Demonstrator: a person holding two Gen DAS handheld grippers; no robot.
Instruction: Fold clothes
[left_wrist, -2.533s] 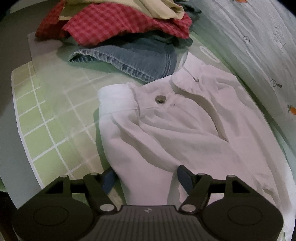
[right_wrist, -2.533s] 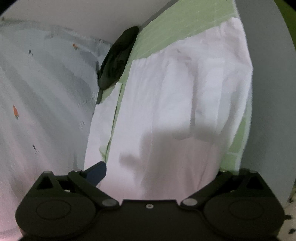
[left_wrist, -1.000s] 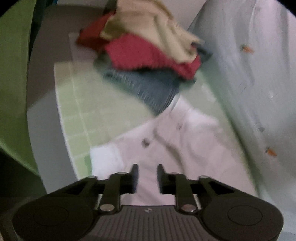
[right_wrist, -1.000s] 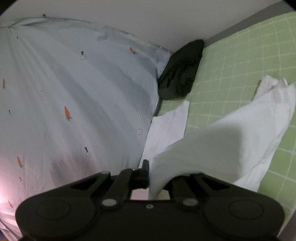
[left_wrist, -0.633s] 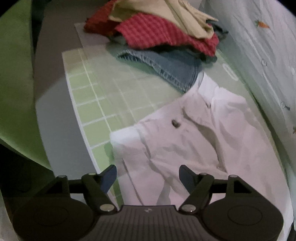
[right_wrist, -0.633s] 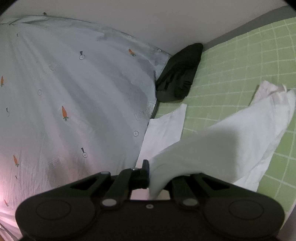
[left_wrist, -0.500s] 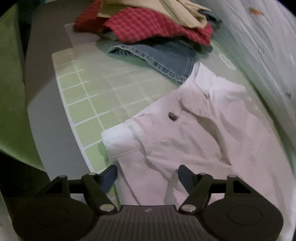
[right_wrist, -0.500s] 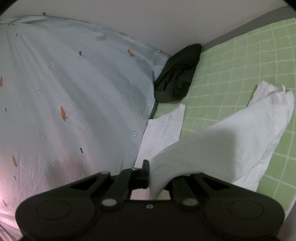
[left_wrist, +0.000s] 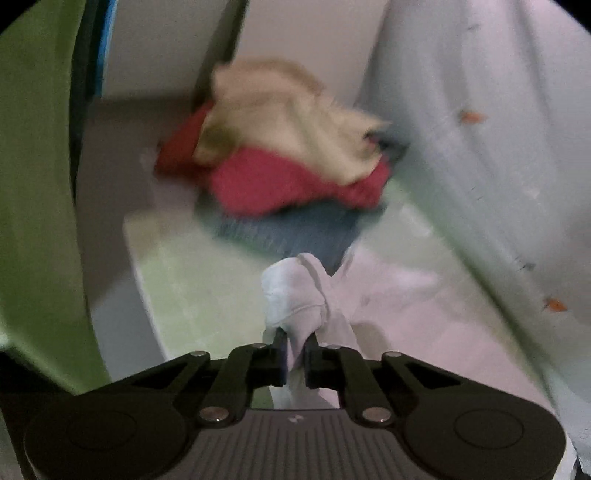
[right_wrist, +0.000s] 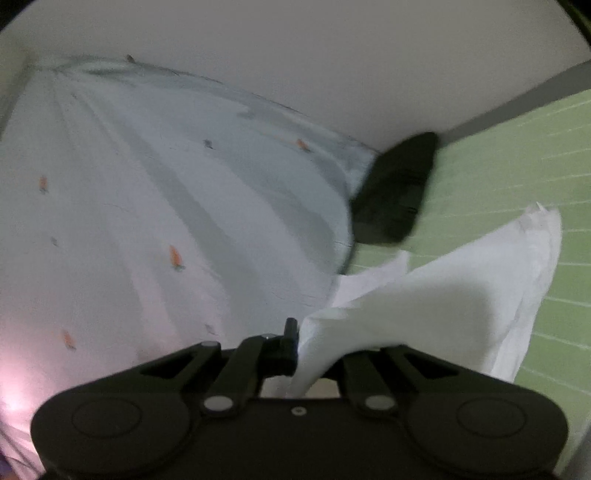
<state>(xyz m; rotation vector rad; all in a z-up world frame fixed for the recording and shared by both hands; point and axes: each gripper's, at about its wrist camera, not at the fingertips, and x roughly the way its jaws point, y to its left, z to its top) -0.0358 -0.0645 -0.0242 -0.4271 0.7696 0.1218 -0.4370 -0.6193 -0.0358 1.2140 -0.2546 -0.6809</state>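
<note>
White trousers (left_wrist: 295, 291) lie on a green checked mat (left_wrist: 184, 280). My left gripper (left_wrist: 294, 339) has its jaws closing, and its pads pinch a bunched corner of the waistband, which stands lifted off the mat. In the right wrist view the other end of the white trousers (right_wrist: 443, 302) hangs in a raised fold from my right gripper (right_wrist: 314, 343), which is shut on it. The cloth hides the right finger of that gripper. Both views are blurred.
A pile of red, beige and denim clothes (left_wrist: 288, 155) sits at the far end of the mat. A pale carrot-print sheet (right_wrist: 147, 221) runs along one side. A black garment (right_wrist: 395, 192) lies by the wall on the mat (right_wrist: 498, 177).
My left gripper was open over the flat waistband; now it has closed on the waistband and lifted it. The right gripper has risen, still holding its fold.
</note>
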